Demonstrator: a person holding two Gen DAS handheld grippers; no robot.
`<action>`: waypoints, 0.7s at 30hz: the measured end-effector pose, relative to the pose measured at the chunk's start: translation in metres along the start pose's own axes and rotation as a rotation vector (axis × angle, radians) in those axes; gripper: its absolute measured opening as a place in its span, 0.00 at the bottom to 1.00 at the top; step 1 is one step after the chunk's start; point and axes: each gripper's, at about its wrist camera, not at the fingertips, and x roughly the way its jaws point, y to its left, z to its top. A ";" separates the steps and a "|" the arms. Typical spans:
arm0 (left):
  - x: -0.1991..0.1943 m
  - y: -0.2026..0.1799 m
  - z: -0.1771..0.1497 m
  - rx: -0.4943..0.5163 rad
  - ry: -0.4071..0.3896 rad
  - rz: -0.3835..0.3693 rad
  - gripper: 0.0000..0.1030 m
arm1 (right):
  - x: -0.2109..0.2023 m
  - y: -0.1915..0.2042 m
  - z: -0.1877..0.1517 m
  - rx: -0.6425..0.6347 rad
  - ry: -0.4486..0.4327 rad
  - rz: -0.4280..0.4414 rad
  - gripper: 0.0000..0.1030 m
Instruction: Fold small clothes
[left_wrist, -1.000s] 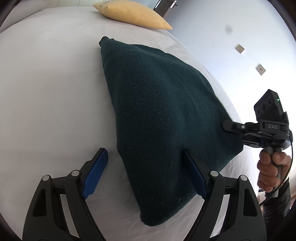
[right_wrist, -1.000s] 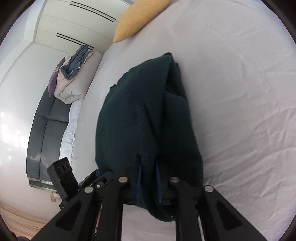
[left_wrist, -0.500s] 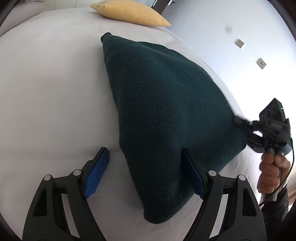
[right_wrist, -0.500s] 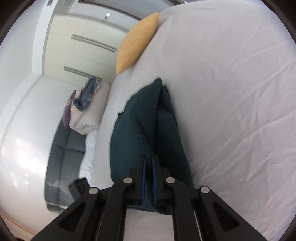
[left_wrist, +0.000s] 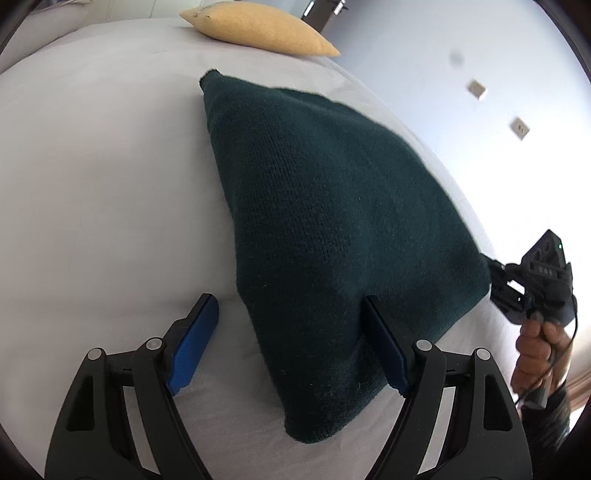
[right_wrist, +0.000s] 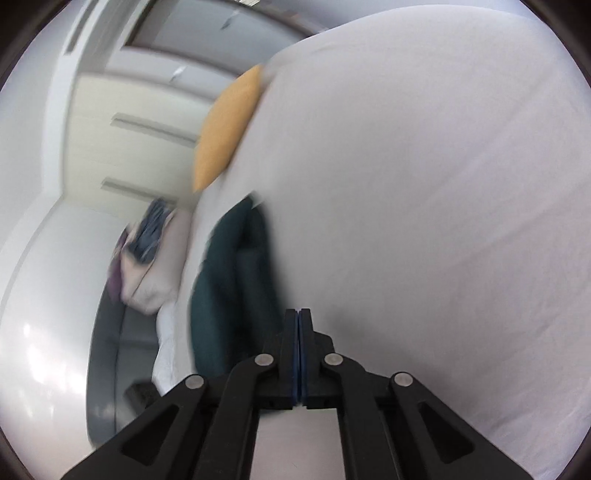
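Where the sweater lies: folded flat on the bed; its near corner sits between the fingers of the left gripper; its far tip points toward the cushion
Left fingers: spread wide, pinching nothing; one is over the knit, the other over bare sheet; probably so placed to straddle the corner and be ready to pin or take it
Right gripper: fingers pressed together with nothing between them; its jaws have just been closing; the sweater lies to the left of the fingertips in its own blurred view
Seen past the left fingers: the right gripper's tip is just beside the sweater's right corner; touching or apart cannot be told
Hand: wrapped round the right gripper's handle
Stage, as a judgement: one fold laid; another likely due
Risk: soft, thick knit may spring open unless that corner is held
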 end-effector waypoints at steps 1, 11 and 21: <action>-0.005 0.003 0.001 -0.024 -0.012 -0.007 0.76 | 0.000 0.006 0.005 -0.023 -0.004 -0.008 0.11; -0.008 0.044 0.039 -0.172 0.003 -0.068 0.86 | 0.063 0.027 0.035 -0.037 0.168 -0.026 0.78; 0.024 0.030 0.053 -0.133 0.131 -0.066 0.46 | 0.114 0.051 0.015 -0.111 0.292 -0.112 0.38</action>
